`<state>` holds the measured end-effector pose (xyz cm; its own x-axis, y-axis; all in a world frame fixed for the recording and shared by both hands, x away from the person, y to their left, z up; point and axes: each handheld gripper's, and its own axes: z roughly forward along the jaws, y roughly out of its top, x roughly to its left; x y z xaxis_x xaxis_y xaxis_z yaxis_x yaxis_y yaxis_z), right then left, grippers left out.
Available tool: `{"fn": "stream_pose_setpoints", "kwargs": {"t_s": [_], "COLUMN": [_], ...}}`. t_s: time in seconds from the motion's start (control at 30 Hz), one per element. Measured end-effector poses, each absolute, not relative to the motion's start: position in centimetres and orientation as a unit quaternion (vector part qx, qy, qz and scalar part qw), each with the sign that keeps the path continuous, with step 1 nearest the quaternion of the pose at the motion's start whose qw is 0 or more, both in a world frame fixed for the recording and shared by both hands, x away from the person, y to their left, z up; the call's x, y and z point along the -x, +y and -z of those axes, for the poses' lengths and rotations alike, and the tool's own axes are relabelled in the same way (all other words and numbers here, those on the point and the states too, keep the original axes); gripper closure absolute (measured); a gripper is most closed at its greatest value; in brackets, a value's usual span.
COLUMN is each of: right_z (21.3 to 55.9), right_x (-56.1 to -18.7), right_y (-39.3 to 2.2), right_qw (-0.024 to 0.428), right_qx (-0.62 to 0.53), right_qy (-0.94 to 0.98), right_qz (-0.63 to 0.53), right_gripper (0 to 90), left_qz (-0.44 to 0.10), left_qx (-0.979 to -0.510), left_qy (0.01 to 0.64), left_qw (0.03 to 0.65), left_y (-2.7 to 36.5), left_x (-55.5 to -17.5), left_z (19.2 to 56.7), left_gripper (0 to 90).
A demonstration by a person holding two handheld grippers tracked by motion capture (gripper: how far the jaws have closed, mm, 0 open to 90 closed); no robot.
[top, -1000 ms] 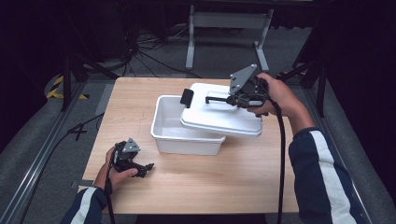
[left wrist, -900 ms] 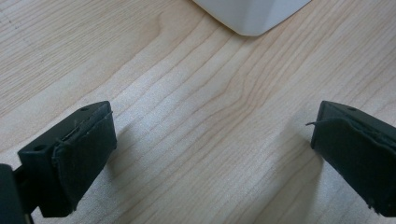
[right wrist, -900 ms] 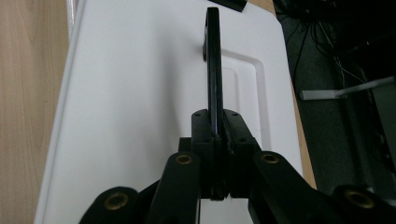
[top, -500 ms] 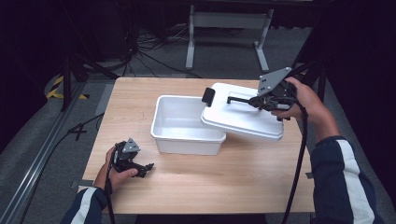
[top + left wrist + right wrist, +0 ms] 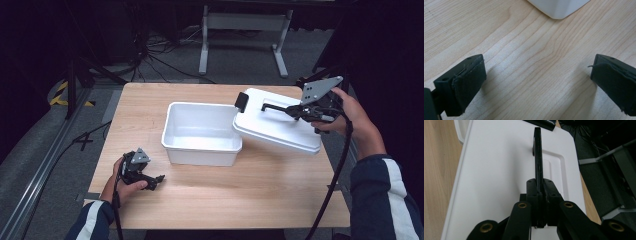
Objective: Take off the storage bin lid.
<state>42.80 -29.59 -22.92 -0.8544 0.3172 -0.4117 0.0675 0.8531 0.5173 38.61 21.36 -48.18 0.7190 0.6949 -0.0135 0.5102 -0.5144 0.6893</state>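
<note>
Gripping the black handle (image 5: 538,157), the right gripper (image 5: 300,111) holds the white lid (image 5: 277,125) tilted beside the white bin (image 5: 200,145); the left gripper (image 5: 155,179) is rested open on the table (image 5: 260,190).

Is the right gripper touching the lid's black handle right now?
Touching. In the right gripper view, the right gripper has its jaws shut on the black handle of the white lid.

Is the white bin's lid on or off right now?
Off. The lid hangs tilted from the right gripper, past the open bin.
</note>
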Motion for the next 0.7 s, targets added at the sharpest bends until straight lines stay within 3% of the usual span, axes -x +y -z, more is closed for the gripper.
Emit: {"fn": "stream_pose_setpoints", "kwargs": {"t_s": [0.7], "right_z": [27.3], "right_x": [-43.2], "right_y": [-35.0], "right_qw": [0.239], "right_qx": [-0.174], "right_qy": [0.923], "right_qz": [-0.247], "right_gripper": [85.3], "left_qz": [-0.131], "left_qx": [-0.86], "left_qy": [0.352], "left_qw": [0.346], "left_y": [21.4], "left_x": [-38.6], "left_z": [48.2], "left_gripper": [0.6]}}
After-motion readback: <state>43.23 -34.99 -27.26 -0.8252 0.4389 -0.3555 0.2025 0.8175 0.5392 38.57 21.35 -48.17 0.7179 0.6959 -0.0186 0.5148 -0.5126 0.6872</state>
